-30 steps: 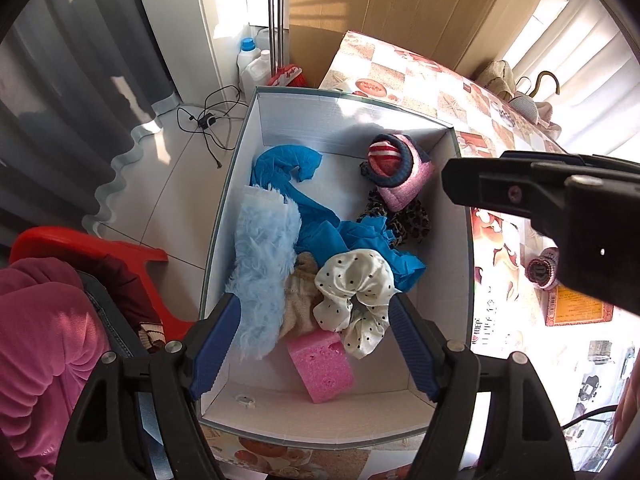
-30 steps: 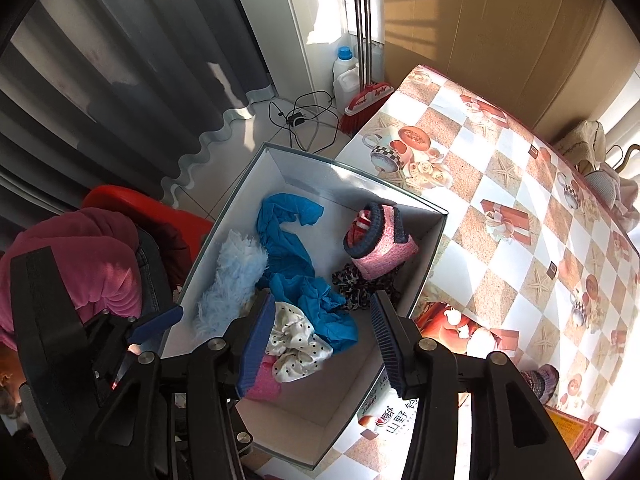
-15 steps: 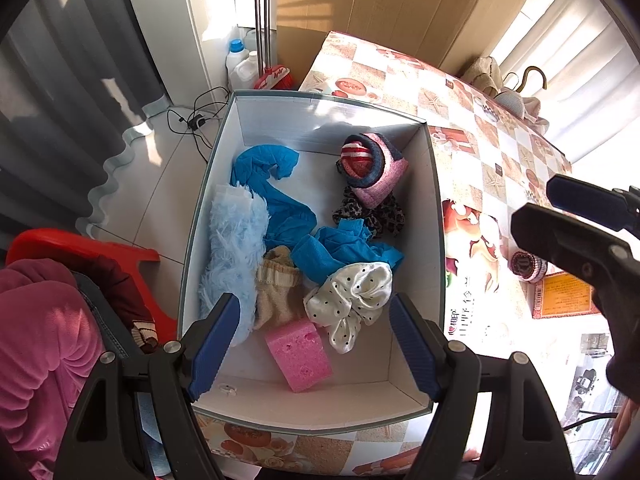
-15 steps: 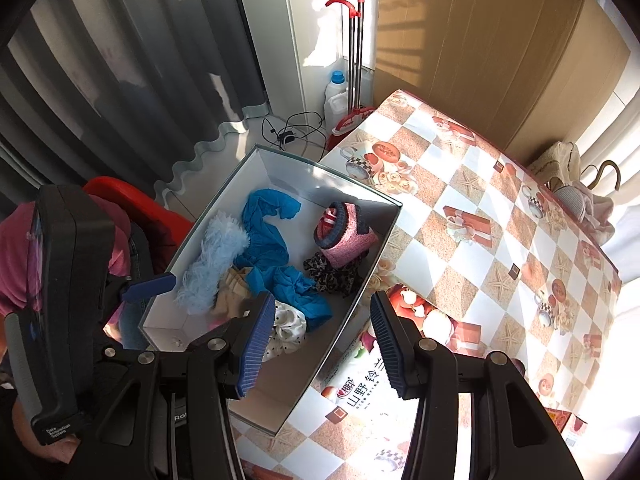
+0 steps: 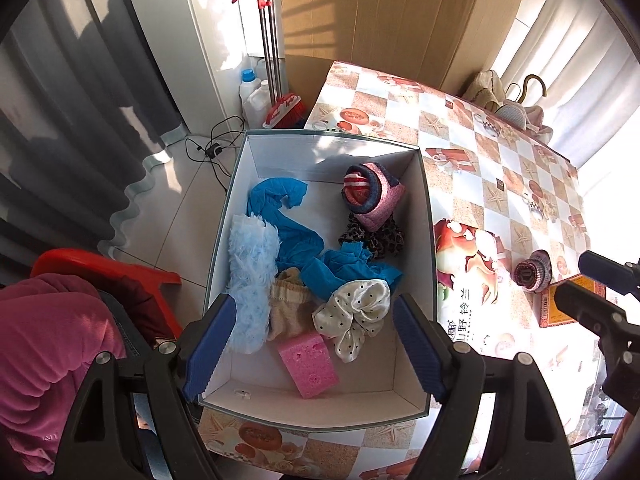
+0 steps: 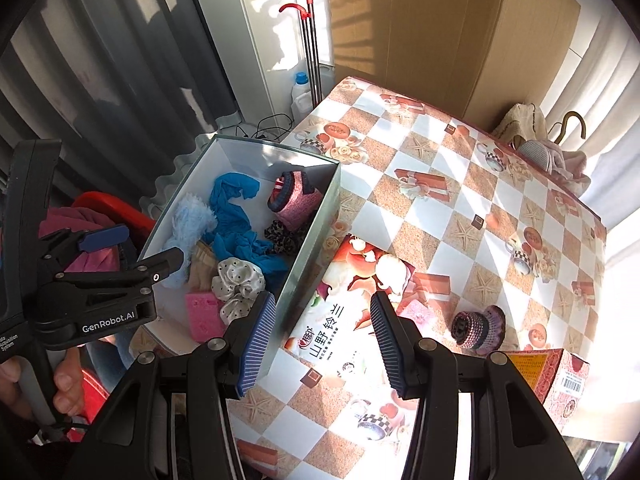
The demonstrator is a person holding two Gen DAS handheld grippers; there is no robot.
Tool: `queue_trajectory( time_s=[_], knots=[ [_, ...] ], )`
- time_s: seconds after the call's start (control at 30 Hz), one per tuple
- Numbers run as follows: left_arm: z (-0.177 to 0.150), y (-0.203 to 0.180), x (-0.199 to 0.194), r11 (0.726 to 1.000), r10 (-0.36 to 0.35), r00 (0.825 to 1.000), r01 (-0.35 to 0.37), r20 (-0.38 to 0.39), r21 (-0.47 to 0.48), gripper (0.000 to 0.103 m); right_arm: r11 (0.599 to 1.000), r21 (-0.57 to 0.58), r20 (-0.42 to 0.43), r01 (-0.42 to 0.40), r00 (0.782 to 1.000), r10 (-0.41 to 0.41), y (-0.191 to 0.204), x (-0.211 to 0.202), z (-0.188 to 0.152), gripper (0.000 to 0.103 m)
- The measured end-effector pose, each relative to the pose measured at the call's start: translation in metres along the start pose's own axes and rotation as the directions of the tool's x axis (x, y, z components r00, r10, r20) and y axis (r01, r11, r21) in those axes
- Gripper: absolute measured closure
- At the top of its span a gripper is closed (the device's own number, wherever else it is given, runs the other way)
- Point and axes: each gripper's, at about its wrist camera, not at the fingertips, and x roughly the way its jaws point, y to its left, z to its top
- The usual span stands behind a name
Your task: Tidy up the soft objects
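A white open box holds soft things: a pink sponge, a white dotted scrunchie, blue cloth, a pale blue fluffy piece, a leopard scrunchie and a pink knitted piece. A small purple knitted piece lies on the table right of the box. My left gripper is open and empty above the box's near end. My right gripper is open and empty above the lid.
The box lid with printed flowers lies beside the box on the checkered tablecloth. An orange carton stands at the table's right. Clothes and a hanger lie at the far edge. A red stool stands left.
Both grippers have pulled back and up from the box. The right gripper has swung right, over the lid and table. Nothing in the box moved.
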Motion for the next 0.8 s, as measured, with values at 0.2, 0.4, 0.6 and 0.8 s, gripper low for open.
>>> queue_trajectory(
  time_s=[0.2,0.4,0.6,0.8],
  knots=[
    [-0.004,-0.015,-0.004,1.000,-0.010,1.000,0.010,-0.005,0.028,0.019,0.999,0.052,0.011,0.005,1.000,-0.005,-0.017,-0.008,-0.017,0.052],
    [-0.007,-0.038,-0.022,0.997,0.011,0.998,-0.015,0.054,0.071,0.019,0.995,0.103,0.028,0.010,1.000,-0.013,-0.034,-0.018,-0.034,0.052],
    [-0.013,-0.074,-0.036,0.988,-0.015,0.998,0.005,0.062,0.157,0.019,0.985,0.170,0.048,0.022,0.998,-0.030,-0.055,-0.031,-0.058,0.052],
    [-0.022,-0.125,-0.030,0.951,-0.081,0.997,0.081,-0.013,0.299,0.019,0.964,0.263,0.050,0.045,0.997,-0.060,-0.083,-0.043,-0.089,0.052]
  ],
)
